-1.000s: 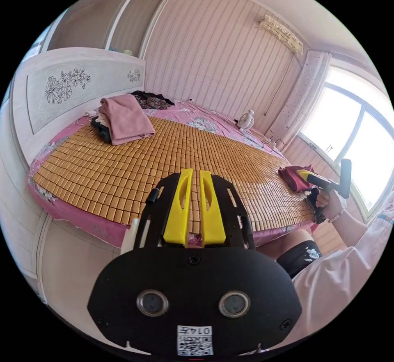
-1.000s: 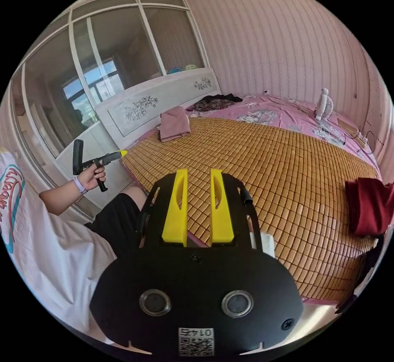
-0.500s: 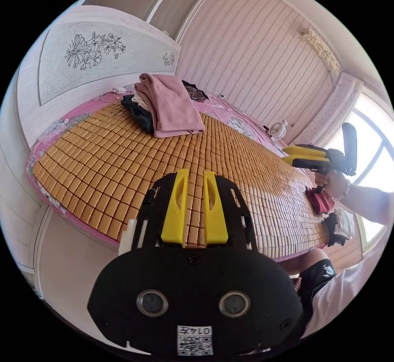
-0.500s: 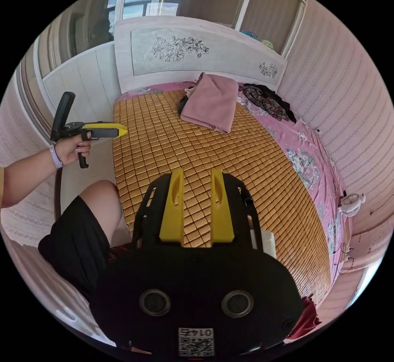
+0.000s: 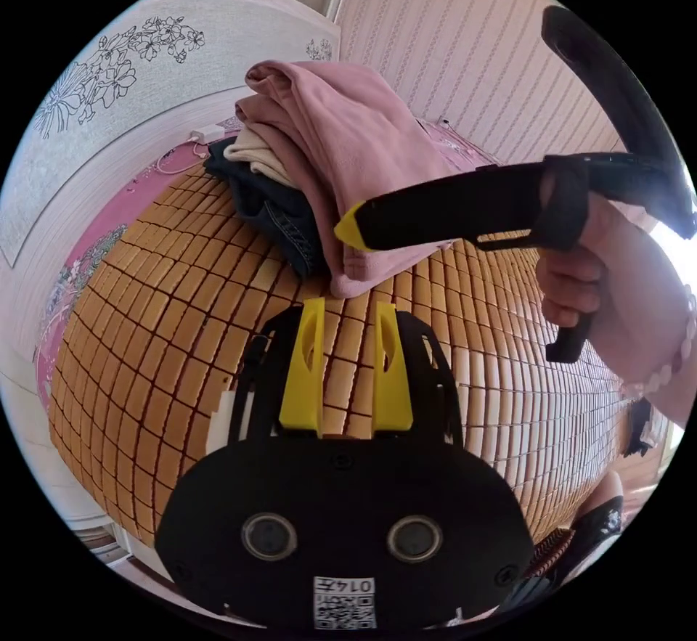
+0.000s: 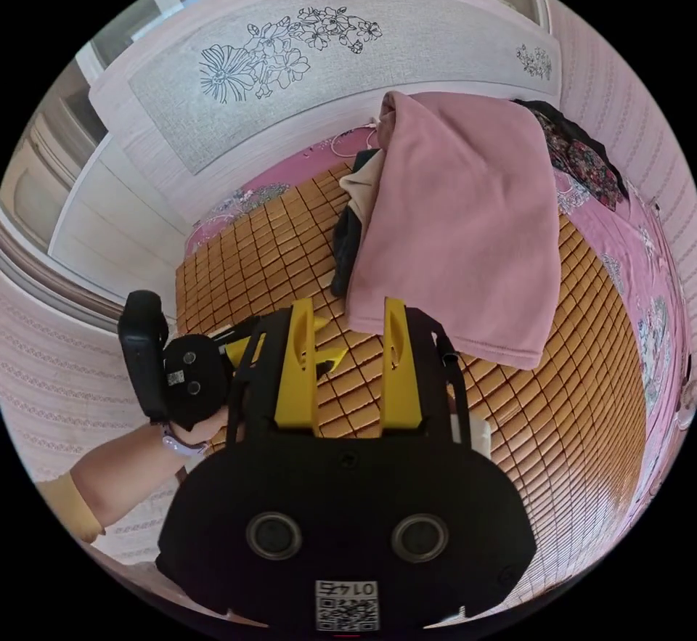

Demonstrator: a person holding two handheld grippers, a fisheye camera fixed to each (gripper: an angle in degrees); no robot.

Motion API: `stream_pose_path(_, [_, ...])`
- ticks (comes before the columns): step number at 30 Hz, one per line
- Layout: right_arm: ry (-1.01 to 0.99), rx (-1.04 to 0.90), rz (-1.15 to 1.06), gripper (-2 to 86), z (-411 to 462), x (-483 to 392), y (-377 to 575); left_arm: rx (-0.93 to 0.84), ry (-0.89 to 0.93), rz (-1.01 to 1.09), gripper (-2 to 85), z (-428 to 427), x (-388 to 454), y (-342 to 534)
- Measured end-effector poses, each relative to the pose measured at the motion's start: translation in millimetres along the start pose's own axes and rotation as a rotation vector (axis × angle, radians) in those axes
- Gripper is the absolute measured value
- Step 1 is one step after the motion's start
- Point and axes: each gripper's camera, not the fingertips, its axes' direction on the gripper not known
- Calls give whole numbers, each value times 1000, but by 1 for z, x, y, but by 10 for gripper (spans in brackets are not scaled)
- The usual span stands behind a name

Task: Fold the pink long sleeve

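The pink long sleeve point(image 5: 356, 125) point(image 6: 465, 220) lies folded on top of a small pile, over a cream garment point(image 5: 254, 151) and a dark denim one point(image 5: 279, 216). The pile sits near the head of the bed. My left gripper point(image 5: 348, 307) is open and empty, just short of the pink hem. It also shows in the right gripper view point(image 6: 319, 359), low beside the pile, held by a hand. My right gripper point(image 6: 348, 303) is open, with the near corner of the pink hem between its jaws in the picture. In the left gripper view the right gripper point(image 5: 348, 227) hovers in front of the pink cloth.
A bamboo mat point(image 5: 181, 321) covers the bed over a pink flowered sheet point(image 6: 653, 249). The white headboard point(image 6: 276, 67) with its flower drawing stands just behind the pile. A dark patterned garment point(image 6: 581, 154) lies beyond it. A white plug and cable point(image 5: 203, 134) rest by the headboard.
Both grippers have come from the bed's edge up to the pile, so the pink cloth looms much larger. Both pairs of jaws stand wider apart than before.
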Motion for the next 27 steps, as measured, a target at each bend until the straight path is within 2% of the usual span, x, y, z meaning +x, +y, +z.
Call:
stream_pose_path(4, [165, -103, -56, 34, 29, 14, -30, -49, -20, -12, 41, 12, 2, -26])
stream_pose_path(6, [124, -122, -89, 13, 17, 28, -32, -76, -5, -23, 25, 10, 2, -33])
stream_pose_path(7, [97, -124, -93, 8, 2, 40, -31, -73, -7, -19, 21, 7, 3, -33])
stream_pose_path(10, [197, -69, -102, 2, -56, 80, -7, 27, 26, 36, 1, -31, 14, -18])
stream_pose_path(12, [176, -12, -49, -1, -101, 115, 23, 108, 42, 99, -7, -81, 31, 7])
stream_pose_path(15, [143, 109, 67, -3, -181, 167, 103, 158, 132, 212, -9, -146, 60, 70])
stream_pose_path(17, [74, 189, 171, -2, -227, 192, 192, 95, 148, 210, -9, -164, 71, 113])
stream_pose_path(23, [24, 80, 402, 0, -234, 191, 420, -89, 314, 114, -8, -185, 95, 206])
stream_pose_path(27, [-7, 70, 696, 4, -240, 198, 560, -66, 338, 141, 4, -196, 134, 208])
